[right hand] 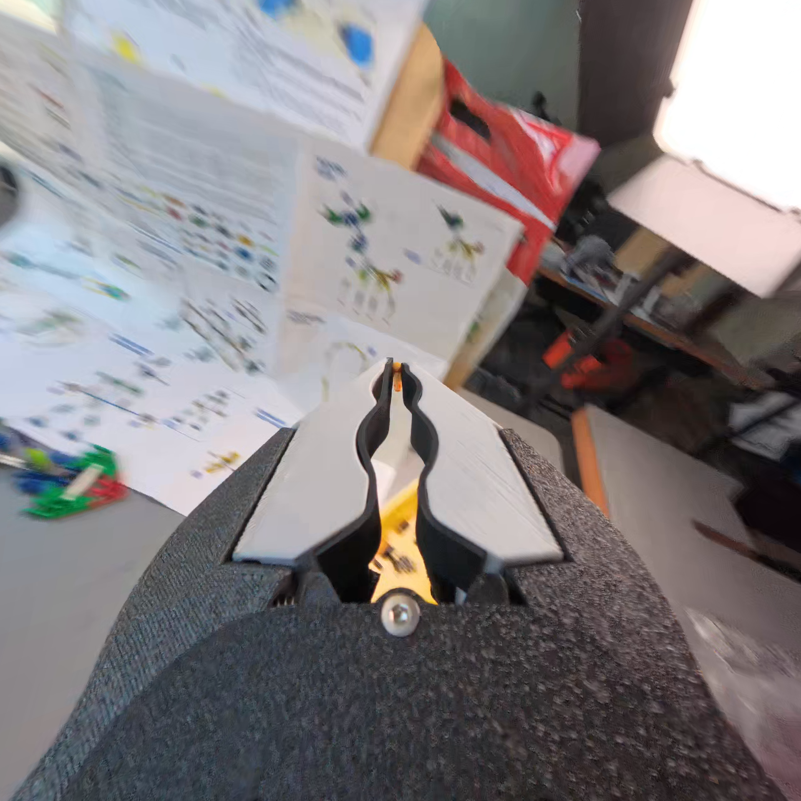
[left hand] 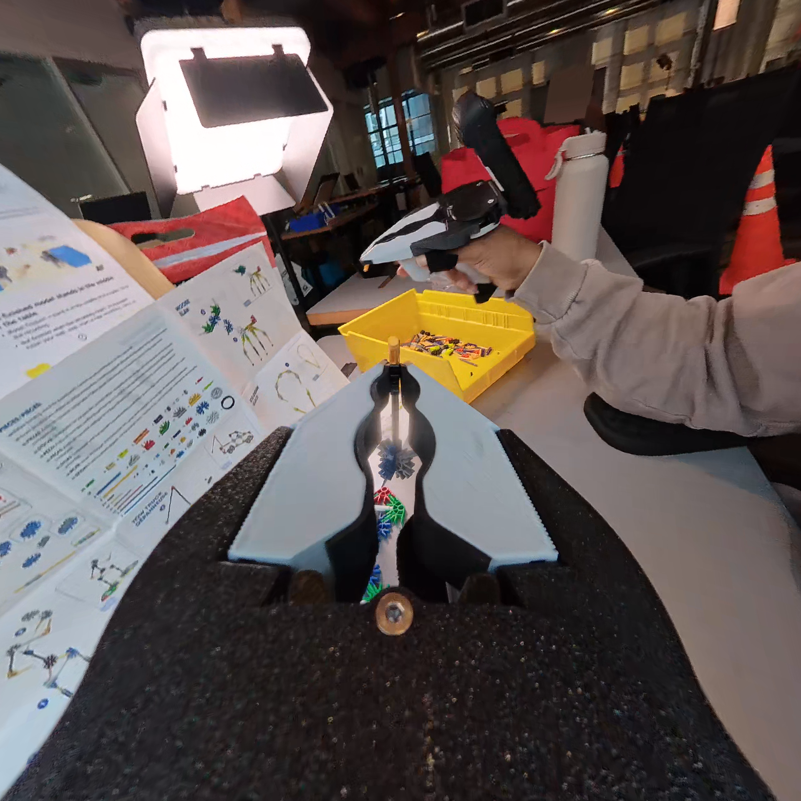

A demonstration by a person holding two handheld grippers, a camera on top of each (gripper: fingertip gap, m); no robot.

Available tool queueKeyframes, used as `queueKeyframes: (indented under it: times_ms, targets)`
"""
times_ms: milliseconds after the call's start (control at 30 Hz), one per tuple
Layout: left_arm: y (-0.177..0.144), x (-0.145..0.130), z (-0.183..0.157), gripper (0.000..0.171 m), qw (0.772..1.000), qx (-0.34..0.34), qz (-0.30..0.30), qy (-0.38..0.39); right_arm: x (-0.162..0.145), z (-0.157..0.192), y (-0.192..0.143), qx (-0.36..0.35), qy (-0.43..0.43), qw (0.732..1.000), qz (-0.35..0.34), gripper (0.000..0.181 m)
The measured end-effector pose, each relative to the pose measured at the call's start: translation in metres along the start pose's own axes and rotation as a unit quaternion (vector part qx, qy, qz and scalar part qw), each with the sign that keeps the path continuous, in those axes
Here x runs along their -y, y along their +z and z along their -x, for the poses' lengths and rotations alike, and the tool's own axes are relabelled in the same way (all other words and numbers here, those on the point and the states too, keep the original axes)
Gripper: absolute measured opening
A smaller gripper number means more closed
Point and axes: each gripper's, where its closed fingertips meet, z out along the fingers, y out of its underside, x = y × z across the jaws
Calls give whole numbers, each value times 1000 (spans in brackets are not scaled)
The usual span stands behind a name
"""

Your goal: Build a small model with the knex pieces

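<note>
The left gripper (left hand: 393, 372), frame centre, jaws closed, clamps a yellow-tipped rod (left hand: 393, 352) carrying a blue-grey connector (left hand: 395, 463); the right gripper (right hand: 395, 368) pinches a small orange piece (right hand: 396, 378).

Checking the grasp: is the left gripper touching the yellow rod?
Touching. The left wrist view shows the left gripper shut on the yellow rod at its fingertips.

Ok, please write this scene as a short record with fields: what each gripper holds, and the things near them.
left gripper: shut on a yellow rod that carries a blue and grey connector
right gripper: shut on a small orange piece
yellow bin: on the table, small mixed parts inside, below the right gripper
instruction sheets: propped upright on the left
loose connectors: green, red and blue, on the table by the sheets
white bottle: behind the bin
</note>
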Motion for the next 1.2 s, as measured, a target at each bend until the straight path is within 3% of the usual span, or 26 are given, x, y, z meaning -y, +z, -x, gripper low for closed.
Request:
queueKeyframes:
  times_ms: [67,200,267,367,467,600,733,867,967,1100,1200]
  targets:
    - [8,-14,2,2,1000,0,22,-19,-52,-37,6,-52,-3,993,102,2]
    - [22,-36,-1,2,998,-4,52,-37,-122,-81,13,-105,53,977,180,4]
    - [26,-42,-3,2,997,-9,59,-40,-127,-98,10,-141,50,972,180,22]
    - [29,-48,-3,2,997,-13,66,-45,-83,-93,4,-129,75,985,81,23]
    - [32,-52,-6,2,996,-26,71,-53,-23,-51,-2,-16,116,992,-35,23]
    - [35,-55,-13,2,995,-38,78,-48,35,12,-20,116,106,980,-118,26]
    - [36,-55,-20,2,994,-50,85,-41,85,124,-60,350,79,915,-183,25]
    - [38,-59,-26,2,993,-61,98,-32,83,229,-95,511,-10,843,-167,25]
    - [39,-60,-32,2,991,-69,110,-20,69,276,-97,543,-53,826,-139,25]
    - [38,-64,-34,2,989,-66,133,8,68,290,-92,549,-41,823,-142,2]
    - [36,-56,-37,2,990,-75,119,8,76,283,-99,574,-1,804,-157,2]
